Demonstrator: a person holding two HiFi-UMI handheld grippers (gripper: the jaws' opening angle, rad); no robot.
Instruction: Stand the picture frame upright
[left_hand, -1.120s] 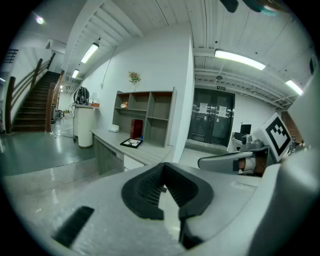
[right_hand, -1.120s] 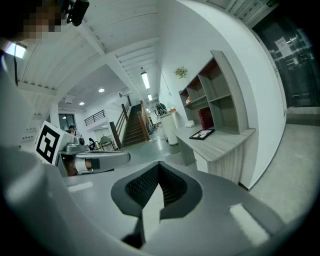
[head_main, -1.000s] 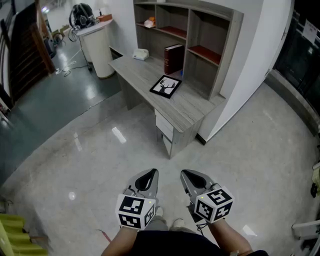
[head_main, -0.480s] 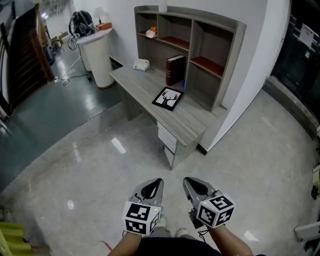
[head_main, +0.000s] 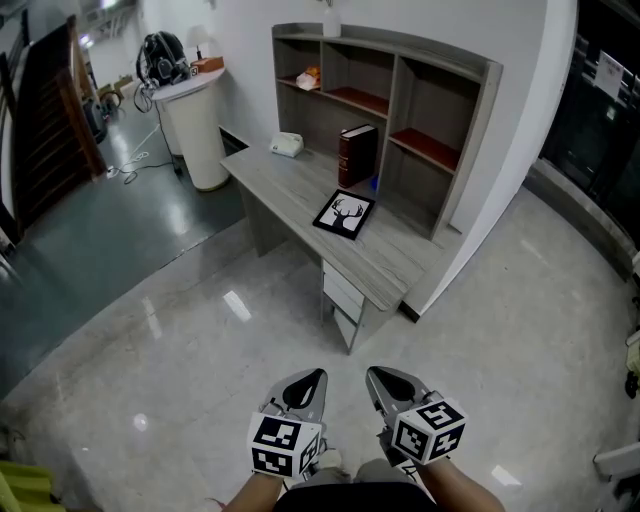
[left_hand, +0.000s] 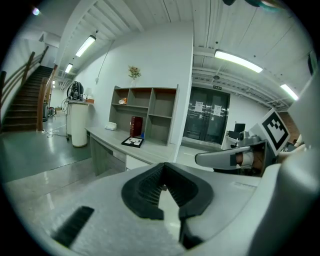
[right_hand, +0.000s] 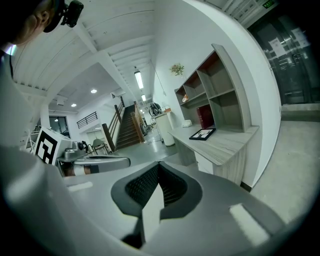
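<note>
A black picture frame (head_main: 345, 214) with a deer print lies flat on the grey wooden desk (head_main: 400, 265), in front of a dark red book (head_main: 356, 155). The frame also shows small in the left gripper view (left_hand: 133, 142) and the right gripper view (right_hand: 202, 133). Both grippers hang low over the floor, far from the desk. My left gripper (head_main: 303, 385) is shut with nothing in it. My right gripper (head_main: 385, 383) is shut and empty too.
A shelf unit (head_main: 400, 100) stands on the back of the desk, with a white box (head_main: 287, 145) on the desk's far end. A white round cabinet (head_main: 200, 120) stands left of it. Stairs (head_main: 45, 110) rise at far left. Glossy floor (head_main: 180, 340) lies between me and the desk.
The head view has shifted: the desk and frame sit slightly lower and to the right, and both grippers have dropped toward the bottom edge. Both jaws stay shut.
</note>
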